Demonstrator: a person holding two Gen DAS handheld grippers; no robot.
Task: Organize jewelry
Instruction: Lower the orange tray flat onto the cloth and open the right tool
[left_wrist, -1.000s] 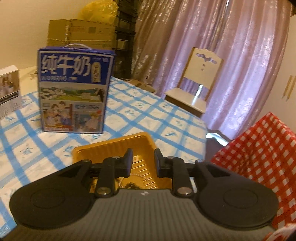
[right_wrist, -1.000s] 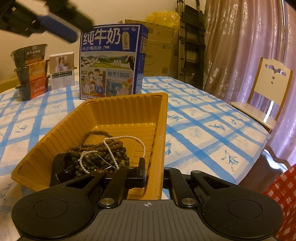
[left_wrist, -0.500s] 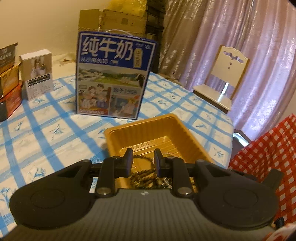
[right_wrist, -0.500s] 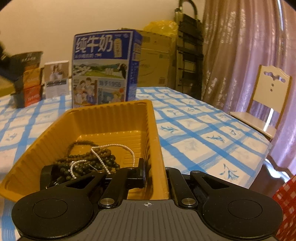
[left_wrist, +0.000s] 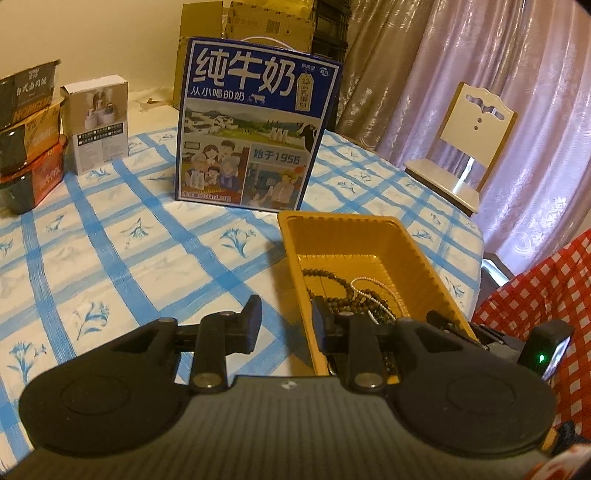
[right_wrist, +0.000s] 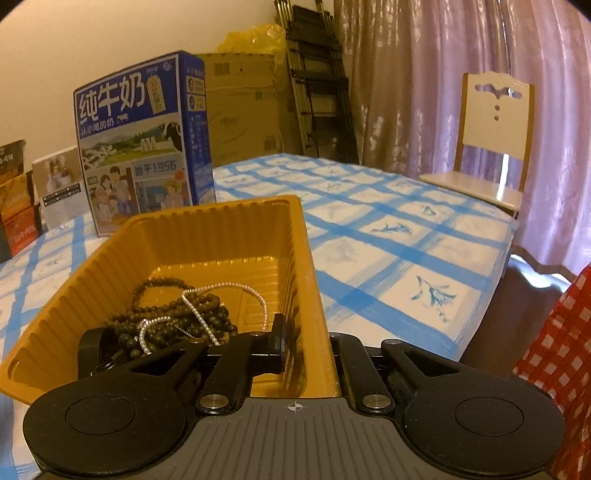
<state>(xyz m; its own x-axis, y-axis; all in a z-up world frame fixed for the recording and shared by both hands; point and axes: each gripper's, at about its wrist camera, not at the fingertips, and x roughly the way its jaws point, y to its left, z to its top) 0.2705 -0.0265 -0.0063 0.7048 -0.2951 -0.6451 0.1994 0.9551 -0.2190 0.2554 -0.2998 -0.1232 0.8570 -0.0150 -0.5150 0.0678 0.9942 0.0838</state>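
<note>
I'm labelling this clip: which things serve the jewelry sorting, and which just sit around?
Job:
ribbed yellow plastic tray
dark bead strands
thin pearl chain

Lying about:
blue milk carton
small white box
stacked noodle bowls

Glossy ribbed plastic tray; matt printed tablecloth; cardboard carton.

A blue-checked tablecloth covers the table, bearing a yellow tray, milk carton, white box and stacked bowls.
</note>
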